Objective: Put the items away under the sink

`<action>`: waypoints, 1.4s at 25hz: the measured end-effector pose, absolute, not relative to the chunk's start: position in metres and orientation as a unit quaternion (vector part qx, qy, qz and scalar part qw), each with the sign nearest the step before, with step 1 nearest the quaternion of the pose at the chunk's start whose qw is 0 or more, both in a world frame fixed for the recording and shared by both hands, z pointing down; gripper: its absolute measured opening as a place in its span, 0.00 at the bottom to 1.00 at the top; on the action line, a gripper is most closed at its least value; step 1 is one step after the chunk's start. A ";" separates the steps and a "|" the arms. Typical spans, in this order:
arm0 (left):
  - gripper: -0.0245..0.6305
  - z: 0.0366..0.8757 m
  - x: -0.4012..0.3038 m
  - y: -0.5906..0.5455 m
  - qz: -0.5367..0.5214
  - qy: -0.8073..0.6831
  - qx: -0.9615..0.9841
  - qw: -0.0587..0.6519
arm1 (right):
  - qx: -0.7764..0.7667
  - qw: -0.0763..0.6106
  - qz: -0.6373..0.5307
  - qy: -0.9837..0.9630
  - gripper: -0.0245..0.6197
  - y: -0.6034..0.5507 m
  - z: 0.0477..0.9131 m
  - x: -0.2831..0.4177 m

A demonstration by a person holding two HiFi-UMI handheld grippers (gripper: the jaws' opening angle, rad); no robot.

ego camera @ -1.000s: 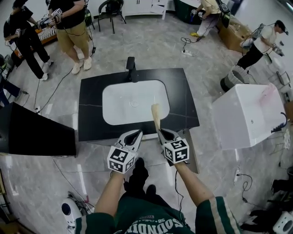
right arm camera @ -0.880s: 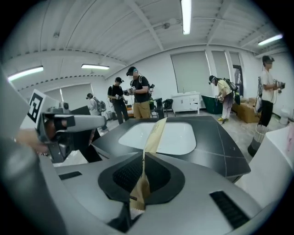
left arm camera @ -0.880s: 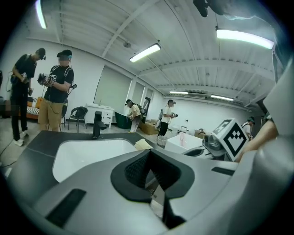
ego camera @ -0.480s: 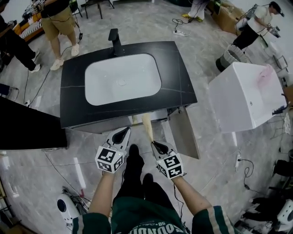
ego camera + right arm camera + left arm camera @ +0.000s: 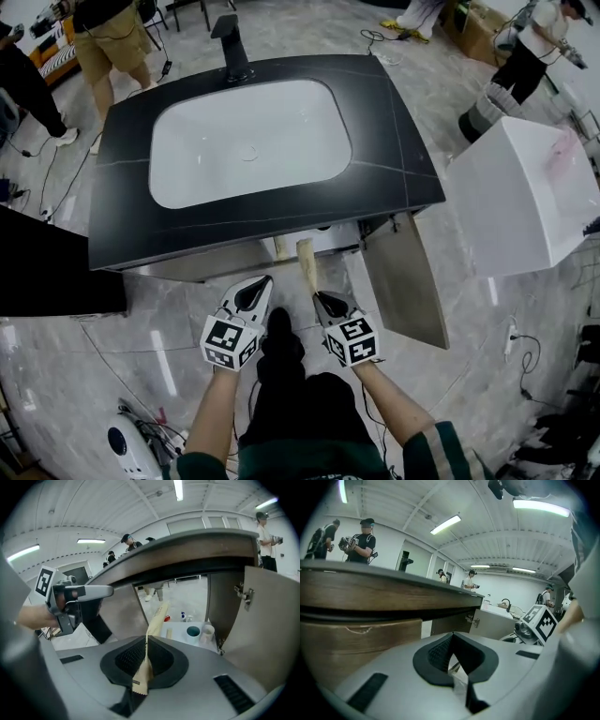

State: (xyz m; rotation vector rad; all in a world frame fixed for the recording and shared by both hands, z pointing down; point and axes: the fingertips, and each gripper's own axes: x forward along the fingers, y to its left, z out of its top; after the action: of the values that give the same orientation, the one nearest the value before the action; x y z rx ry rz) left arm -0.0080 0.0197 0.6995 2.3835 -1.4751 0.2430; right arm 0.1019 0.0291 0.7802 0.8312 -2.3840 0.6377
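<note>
Jutting ahead of the right gripper (image 5: 146,640), a tan packet (image 5: 156,618) sits clamped between its jaws (left gripper (image 5: 452,641): jaws closed).

A long, narrow beige paper sachet (image 5: 156,617) with a serrated lower end stands at centre frame, pinched edge-on between the closed jaws of the right gripper (image 5: 147,636). Its upper end leans right toward the open grey-brown sink cabinet (image 5: 272,620). On the cabinet's white floor, right of centre, a teal cup (image 5: 192,632) and a white cup (image 5: 207,631) stand side by side.
</note>
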 end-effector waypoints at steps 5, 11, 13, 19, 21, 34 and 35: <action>0.05 0.776 -0.015 -0.008 0.080 -0.513 0.843 0.138 | 0.320 0.248 0.222 -0.887 0.11 -0.029 0.865 0.084; 0.05 0.857 -0.011 -0.018 0.088 -0.503 0.853 0.112 | 0.318 0.251 0.193 -0.894 0.11 -0.089 0.973 0.061; 0.05 0.883 -0.010 -0.020 0.087 -0.502 0.853 0.112 | 0.322 0.255 0.190 -0.892 0.11 -0.106 1.000 0.054; 0.05 0.945 -0.025 -0.023 0.082 -0.508 0.849 0.123 | 0.327 0.262 0.204 -0.885 0.11 -0.137 1.061 0.033; 0.05 0.956 -0.029 -0.023 0.081 -0.511 0.846 0.125 | 0.332 0.260 0.223 -0.879 0.11 -0.146 1.078 0.029; 0.05 0.974 -0.050 -0.008 0.084 -0.541 0.831 0.097 | 0.372 0.261 0.303 -0.838 0.14 -0.166 1.146 0.037; 0.05 0.976 -0.048 -0.007 0.085 -0.541 0.831 0.098 | 0.376 0.273 0.297 -0.834 0.17 -0.166 1.150 0.040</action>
State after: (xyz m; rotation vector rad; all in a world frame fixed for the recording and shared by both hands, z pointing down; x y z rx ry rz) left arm -0.0484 -0.0074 0.9757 2.4605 -1.6002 0.2512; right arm 0.0402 -0.1664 1.1497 1.0115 -2.2452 0.7986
